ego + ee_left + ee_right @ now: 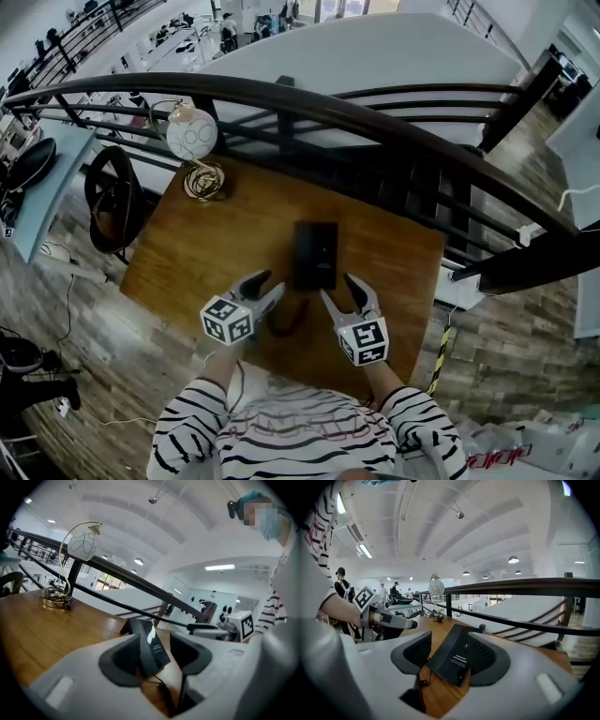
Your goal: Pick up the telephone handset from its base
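Observation:
A black telephone (315, 255) lies flat in the middle of the wooden table (216, 244); I cannot tell its handset from its base. A dark cord (286, 319) curls from its near end. My left gripper (269, 284) stands open just left of that near end, and my right gripper (337, 289) stands open just right of it. Neither touches the telephone. In the left gripper view the telephone (149, 644) shows beyond the spread pads (119, 660). The right gripper view also looks along open jaws at the telephone (454, 660), with nothing pressed between them.
A lamp (192, 136) with a white globe shade and a coiled brass base stands at the table's far left corner. A black curved railing (375, 122) runs behind the table's far edge. A black chair (112, 197) sits off the left side, over a wooden floor.

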Available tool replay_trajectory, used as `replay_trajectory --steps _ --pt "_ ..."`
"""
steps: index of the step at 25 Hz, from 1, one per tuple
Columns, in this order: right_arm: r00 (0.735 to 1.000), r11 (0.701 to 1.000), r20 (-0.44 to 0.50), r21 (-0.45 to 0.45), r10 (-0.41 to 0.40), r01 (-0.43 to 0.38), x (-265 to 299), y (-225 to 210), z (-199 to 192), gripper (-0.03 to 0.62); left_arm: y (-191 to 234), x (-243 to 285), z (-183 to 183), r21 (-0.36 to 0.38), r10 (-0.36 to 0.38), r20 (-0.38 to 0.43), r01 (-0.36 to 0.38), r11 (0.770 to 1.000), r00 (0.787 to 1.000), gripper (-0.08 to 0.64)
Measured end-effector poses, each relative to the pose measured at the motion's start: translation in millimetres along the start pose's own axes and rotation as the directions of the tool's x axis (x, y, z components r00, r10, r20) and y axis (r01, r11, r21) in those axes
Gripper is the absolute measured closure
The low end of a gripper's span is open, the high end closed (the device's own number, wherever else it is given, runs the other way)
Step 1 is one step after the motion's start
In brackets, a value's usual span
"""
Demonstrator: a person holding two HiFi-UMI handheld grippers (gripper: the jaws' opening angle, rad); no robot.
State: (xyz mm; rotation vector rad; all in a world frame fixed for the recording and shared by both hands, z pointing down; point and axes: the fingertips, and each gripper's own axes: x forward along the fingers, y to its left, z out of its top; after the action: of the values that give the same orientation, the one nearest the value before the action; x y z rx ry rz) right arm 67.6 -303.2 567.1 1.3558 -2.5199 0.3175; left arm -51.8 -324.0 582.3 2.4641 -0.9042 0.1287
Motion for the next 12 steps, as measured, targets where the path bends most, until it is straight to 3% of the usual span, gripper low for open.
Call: replay_trajectory --steps 12 --pt "0.995 0.997 -0.093 -0.050 0.047 -0.052 60.5 -40.5 -43.7 0.364 53.9 91.6 -7.6 -0.029 -0.028 -0.089 0.026 0.999 0.996 0.350"
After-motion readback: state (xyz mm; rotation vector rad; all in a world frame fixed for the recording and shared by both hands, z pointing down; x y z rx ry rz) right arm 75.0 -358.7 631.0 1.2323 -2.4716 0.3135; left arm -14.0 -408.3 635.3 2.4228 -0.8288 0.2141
